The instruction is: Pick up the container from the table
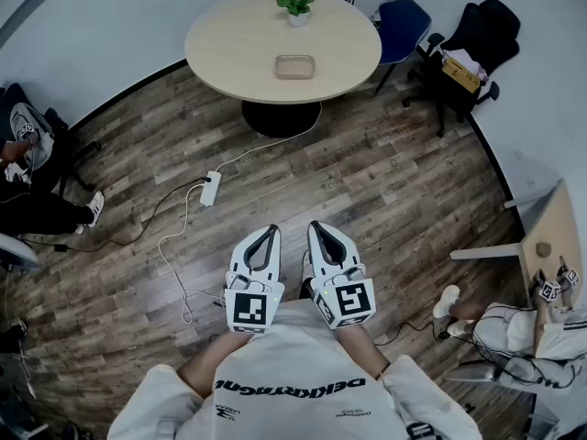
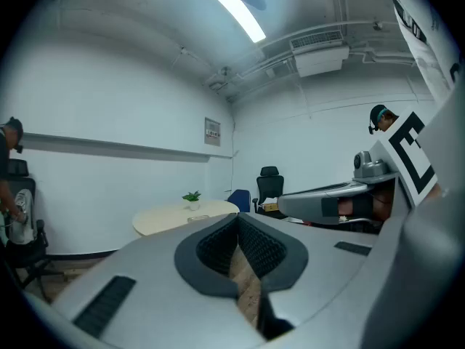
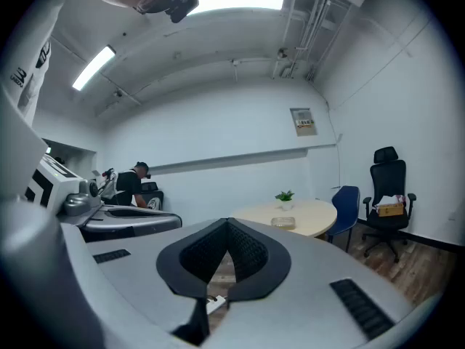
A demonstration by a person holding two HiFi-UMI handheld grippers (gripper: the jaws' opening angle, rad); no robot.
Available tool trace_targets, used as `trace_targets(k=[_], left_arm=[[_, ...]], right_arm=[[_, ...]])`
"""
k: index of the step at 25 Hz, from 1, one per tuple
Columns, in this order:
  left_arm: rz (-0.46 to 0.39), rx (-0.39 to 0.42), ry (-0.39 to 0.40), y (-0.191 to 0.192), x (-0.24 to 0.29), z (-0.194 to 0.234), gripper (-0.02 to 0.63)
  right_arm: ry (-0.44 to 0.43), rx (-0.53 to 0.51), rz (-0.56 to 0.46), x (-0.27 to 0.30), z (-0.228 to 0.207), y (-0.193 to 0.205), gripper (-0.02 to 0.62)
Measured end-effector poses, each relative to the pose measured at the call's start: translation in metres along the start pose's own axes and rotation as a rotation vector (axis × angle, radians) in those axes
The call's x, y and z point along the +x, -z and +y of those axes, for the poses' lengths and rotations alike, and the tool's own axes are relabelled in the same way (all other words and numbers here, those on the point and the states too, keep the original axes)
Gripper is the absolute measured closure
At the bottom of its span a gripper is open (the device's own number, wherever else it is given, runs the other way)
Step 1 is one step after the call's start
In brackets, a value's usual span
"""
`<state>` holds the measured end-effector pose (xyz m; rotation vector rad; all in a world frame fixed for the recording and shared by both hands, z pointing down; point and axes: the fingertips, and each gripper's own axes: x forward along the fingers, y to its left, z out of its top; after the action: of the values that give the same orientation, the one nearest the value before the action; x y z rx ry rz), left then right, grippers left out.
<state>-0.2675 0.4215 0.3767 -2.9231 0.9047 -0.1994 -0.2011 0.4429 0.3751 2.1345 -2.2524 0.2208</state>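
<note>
1. Container (image 1: 294, 66): a shallow, clear, rectangular dish. It lies flat near the middle of the round tabletop (image 1: 229, 44), just in front of a small potted plant (image 1: 296, 5), and nothing touches it. Both gripper views show it only small and distant.
2. Left gripper (image 1: 268, 236): held close to the person's body over the wooden floor (image 1: 385, 181), well apart from the tabletop and pointing roughly level toward it. In the left gripper view its fingers (image 2: 214, 251) are closed tip to tip. Only floor shows through the hollow behind the tips, so it carries nothing.
3. Right gripper (image 1: 316, 229): just beside the left one, in the same attitude and likewise far from the container. In the right gripper view its fingers (image 3: 247, 251) are fully together, again with bare floor behind them and nothing held.
4. Step in hand (judgement): the approach. Neither gripper is within reach of the container and no grasp has begun, so the task stands at its very start.
5. Next move (judgement):
   - The person would need to cross the open floor to the tabletop. A power strip (image 1: 210, 189) and its trailing cable lie to the left of that path.
   - The fingers of at least one gripper must then be spread before they arrive.
   - Because the dish is low and thin-walled, the likely grip is across one side wall or rim, with the fingers coming in close to the tabletop.
   - The lift should be kept level, and the potted plant just behind leaves little room to overshoot.
</note>
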Motion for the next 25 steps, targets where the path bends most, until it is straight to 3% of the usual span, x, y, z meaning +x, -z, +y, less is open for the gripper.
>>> trace_targets(k=[6,11,16,20,25], left_arm=[[0.015,-0.012,-0.027,0.000,0.043,-0.004,0.589],[0.031,-0.022,-0.055,-0.006,0.094,-0.017,0.589],[0.068,-0.111,-0.087,-0.002,0.145,-0.034,0.589],[0.097,-0.143,-0.138,-0.001,0.169,-0.036,0.589],[0.141,-0.138,-0.140,0.011,0.204,-0.034,0.589]], right_arm=[[-0.032,0.018,0.000,0.018,-0.039,-0.004,0.563],[-0.059,0.052,-0.016,0.033,-0.098,-0.015,0.563],[-0.071,0.066,-0.016,0.044,-0.159,-0.021,0.563],[-0.121,0.100,0.007,0.058,-0.177,-0.014,0.563],[-0.177,0.094,0.041,0.077,-0.186,-0.002,0.563]])
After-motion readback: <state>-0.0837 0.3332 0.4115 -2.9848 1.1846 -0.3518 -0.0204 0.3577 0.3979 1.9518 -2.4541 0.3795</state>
